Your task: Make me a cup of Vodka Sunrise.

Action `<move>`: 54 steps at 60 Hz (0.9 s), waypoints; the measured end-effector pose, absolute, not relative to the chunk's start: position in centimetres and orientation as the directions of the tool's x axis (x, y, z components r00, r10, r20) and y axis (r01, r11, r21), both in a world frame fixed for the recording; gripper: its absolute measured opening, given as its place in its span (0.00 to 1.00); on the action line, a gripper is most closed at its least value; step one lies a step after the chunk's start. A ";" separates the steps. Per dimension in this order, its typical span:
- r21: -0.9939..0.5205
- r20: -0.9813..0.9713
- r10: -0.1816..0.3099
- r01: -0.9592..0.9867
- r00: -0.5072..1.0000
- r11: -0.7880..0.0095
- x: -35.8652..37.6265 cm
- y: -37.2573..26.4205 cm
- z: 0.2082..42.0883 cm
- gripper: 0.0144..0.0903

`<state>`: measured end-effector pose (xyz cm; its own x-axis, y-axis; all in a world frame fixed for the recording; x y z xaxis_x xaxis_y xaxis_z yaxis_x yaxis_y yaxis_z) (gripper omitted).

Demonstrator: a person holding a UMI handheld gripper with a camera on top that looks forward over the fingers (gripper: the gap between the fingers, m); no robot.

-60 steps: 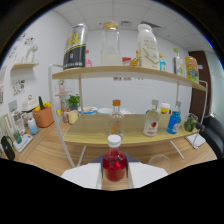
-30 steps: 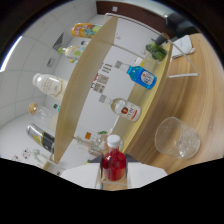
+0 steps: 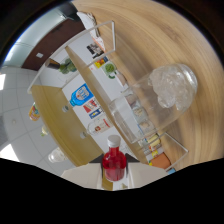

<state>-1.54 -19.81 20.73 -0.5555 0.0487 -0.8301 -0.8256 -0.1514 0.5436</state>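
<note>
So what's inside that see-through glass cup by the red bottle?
The glass holds a clump of ice near its bottom. No coloured liquid shows in it. The red bottle held in the gripper is tipped towards it; the bottle's base is hidden.

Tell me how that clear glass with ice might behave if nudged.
The glass is probably fragile and slick, being clear and smooth. The ice likely adds weight. The gripper, shut on the red bottle, is tilted toward it.
</note>
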 end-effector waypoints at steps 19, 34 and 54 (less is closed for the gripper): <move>0.504 -0.853 0.054 -0.846 -0.519 -0.176 -2.0 -19.8 21.5 0.26; -0.195 -0.980 0.081 -0.969 0.184 -0.152 -3.7 -19.9 26.5 0.26; -0.937 -0.330 0.030 -0.324 0.943 -0.133 -10.4 -19.5 24.1 0.26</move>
<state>-10.44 -19.49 24.13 0.9434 0.0303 -0.3302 -0.3237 -0.1327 -0.9368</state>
